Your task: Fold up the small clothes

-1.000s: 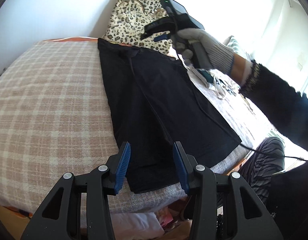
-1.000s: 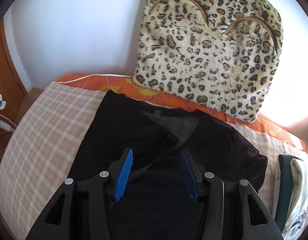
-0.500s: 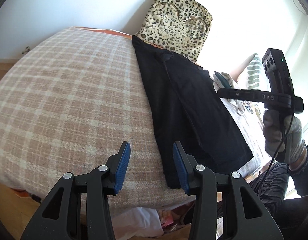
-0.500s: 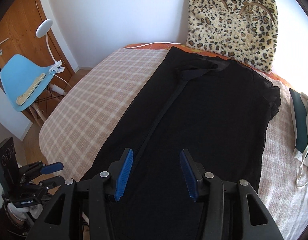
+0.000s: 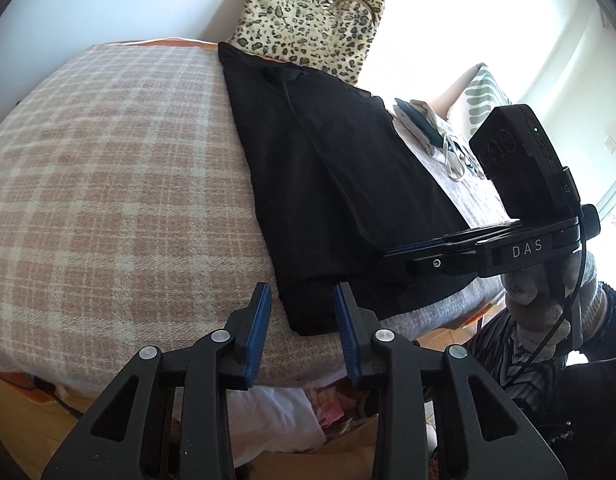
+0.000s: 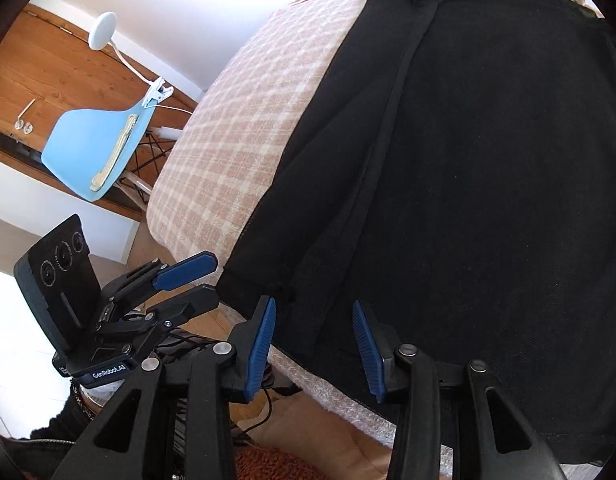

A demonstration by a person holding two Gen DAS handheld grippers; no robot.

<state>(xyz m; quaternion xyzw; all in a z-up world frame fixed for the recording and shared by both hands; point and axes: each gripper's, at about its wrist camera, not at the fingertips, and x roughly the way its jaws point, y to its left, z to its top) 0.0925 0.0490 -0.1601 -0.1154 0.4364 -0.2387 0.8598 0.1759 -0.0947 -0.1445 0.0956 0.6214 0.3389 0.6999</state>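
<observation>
A long black garment [image 5: 339, 184] lies flat on the plaid blanket [image 5: 120, 184], running from the leopard cushion down to the bed's near edge. My left gripper [image 5: 304, 320] sits at its near left corner; the jaws are closing, with the corner between the pads and a gap still on both sides. In the right wrist view, my right gripper [image 6: 313, 330] hovers over the near hem of the black garment [image 6: 467, 160]. Its jaws are also closing, with the hem's fold line between them, not pinched. Each gripper shows in the other's view: the right gripper [image 5: 423, 250], the left gripper [image 6: 204, 280].
A leopard-print cushion [image 5: 311, 20] leans on the wall at the far end. Folded clothes [image 5: 427, 128] and a striped pillow [image 5: 483, 96] lie right of the garment. A blue chair [image 6: 96, 152] with a clip lamp [image 6: 104, 32] stands beside the bed.
The right gripper swept from the garment's collar end by the cushion down to the near hem. The left gripper settled at the near left corner. Both sets of jaws have narrowed.
</observation>
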